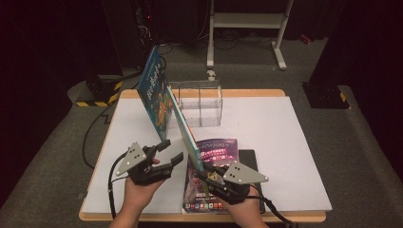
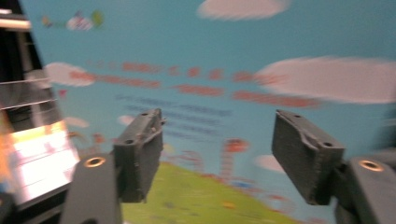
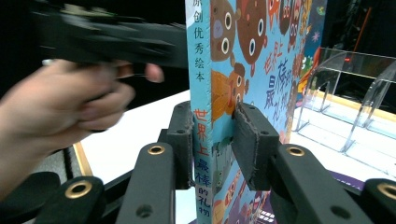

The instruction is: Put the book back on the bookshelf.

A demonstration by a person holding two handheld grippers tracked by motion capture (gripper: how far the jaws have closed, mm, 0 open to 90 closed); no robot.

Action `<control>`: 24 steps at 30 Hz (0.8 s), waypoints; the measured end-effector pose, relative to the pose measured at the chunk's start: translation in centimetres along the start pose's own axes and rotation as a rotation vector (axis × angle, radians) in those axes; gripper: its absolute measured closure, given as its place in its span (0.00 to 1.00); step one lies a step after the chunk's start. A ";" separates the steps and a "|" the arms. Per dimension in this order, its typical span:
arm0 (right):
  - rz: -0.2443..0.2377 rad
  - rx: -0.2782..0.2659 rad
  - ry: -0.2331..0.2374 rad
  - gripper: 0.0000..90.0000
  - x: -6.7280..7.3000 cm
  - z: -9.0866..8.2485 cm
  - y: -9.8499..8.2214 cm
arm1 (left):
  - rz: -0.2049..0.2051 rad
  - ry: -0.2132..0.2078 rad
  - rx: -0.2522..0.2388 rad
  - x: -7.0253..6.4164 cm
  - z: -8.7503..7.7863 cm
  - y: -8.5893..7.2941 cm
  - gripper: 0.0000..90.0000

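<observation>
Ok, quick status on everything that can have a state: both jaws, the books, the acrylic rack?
Right gripper: jaws shut on the blue picture book's spine.
Left gripper: jaws open, nothing between them, facing the book's cover.
Blue picture book: closed, lifted on edge, tilted toward the rack.
Purple book: closed, lying flat on the table.
Clear acrylic rack: upright, its slots look empty.

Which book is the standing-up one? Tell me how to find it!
Look at the white table, just in front of the clear plastic rack. The blue picture book stands tilted on its edge, spine pinched by the right gripper. The purple book lies flat.
</observation>
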State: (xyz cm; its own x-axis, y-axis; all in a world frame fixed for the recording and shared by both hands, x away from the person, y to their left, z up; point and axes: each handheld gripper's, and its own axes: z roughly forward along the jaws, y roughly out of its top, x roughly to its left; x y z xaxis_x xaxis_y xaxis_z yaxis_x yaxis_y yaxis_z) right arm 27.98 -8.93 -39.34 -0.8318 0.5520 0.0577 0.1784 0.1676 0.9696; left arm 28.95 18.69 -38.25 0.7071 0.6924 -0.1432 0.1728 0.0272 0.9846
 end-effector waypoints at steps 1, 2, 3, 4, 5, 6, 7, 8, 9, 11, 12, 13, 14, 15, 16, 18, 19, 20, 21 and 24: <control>0.003 -0.003 -0.001 0.76 0.0 0.0 -0.1 | -0.008 -0.014 -0.007 -0.4 -0.3 0.2 0.32; 0.006 -0.007 -0.003 0.76 0.0 0.0 -0.1 | -0.027 -0.042 -0.019 -0.9 -0.4 0.5 0.30; 0.008 -0.012 -0.005 0.76 0.1 0.0 -0.2 | -0.039 -0.066 -0.029 -1.4 -0.5 0.7 0.28; 0.008 -0.016 -0.008 0.76 0.1 0.0 -0.2 | -0.039 -0.078 -0.033 -2.0 -0.3 1.0 0.25; 0.011 -0.017 -0.007 0.76 0.2 0.0 -0.3 | -0.035 -0.081 -0.035 -2.5 -0.1 1.2 0.24; 0.011 -0.017 -0.006 0.76 0.3 0.0 -0.4 | -0.034 -0.077 -0.030 -3.1 0.4 1.3 0.22; 0.015 -0.021 -0.006 0.76 0.5 0.1 -0.5 | -0.039 -0.076 -0.018 -3.4 0.8 1.3 0.20; 0.015 -0.024 -0.009 0.76 0.6 0.1 -0.6 | -0.041 -0.071 -0.012 -3.6 1.2 1.3 0.18; 0.018 -0.025 -0.011 0.76 0.7 0.1 -0.7 | -0.045 -0.064 -0.003 -3.8 1.5 1.2 0.18; 0.015 -0.028 -0.010 0.76 1.0 0.2 -0.9 | -0.046 -0.053 0.006 -4.3 1.9 1.0 0.18; 0.014 -0.028 -0.008 0.75 1.1 0.2 -1.0 | -0.040 -0.039 0.015 -4.5 2.1 0.9 0.18; 0.014 -0.028 -0.004 0.75 1.2 0.3 -1.1 | -0.033 -0.020 0.026 -4.7 2.2 0.7 0.18; 0.012 -0.029 -0.001 0.75 1.3 0.4 -1.1 | -0.026 0.007 0.026 -4.9 2.2 0.6 0.17; 0.009 -0.030 0.000 0.75 1.5 0.5 -1.1 | -0.019 0.024 0.029 -5.0 2.2 0.5 0.17; 0.006 -0.028 0.002 0.74 1.6 0.5 -1.1 | -0.027 0.040 0.035 -5.0 2.2 0.4 0.17; -0.002 -0.021 0.015 0.74 1.8 0.7 -1.2 | -0.029 0.063 0.064 -4.9 2.3 0.2 0.19; -0.004 -0.017 0.023 0.73 1.9 0.9 -1.3 | -0.025 0.074 0.073 -4.9 2.4 0.0 0.19; -0.006 -0.011 0.029 0.73 2.0 1.0 -1.4 | -0.020 0.070 0.069 -4.8 2.3 -0.1 0.20; -0.010 -0.012 0.028 0.73 2.1 1.0 -1.5 | -0.017 0.075 0.064 -4.9 2.2 -0.2 0.20; -0.013 -0.004 0.032 0.72 2.2 1.0 -1.5 | 0.004 0.083 0.054 -4.9 2.0 -0.2 0.22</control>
State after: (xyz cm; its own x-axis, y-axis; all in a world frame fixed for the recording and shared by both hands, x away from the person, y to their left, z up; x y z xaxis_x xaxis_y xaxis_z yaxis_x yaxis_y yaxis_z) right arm 26.42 -7.20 -40.91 -0.8506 0.5231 0.0529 0.1654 0.1709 0.9713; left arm 26.79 13.84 -37.93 0.6487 0.7502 -0.1283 0.2081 -0.0127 0.9780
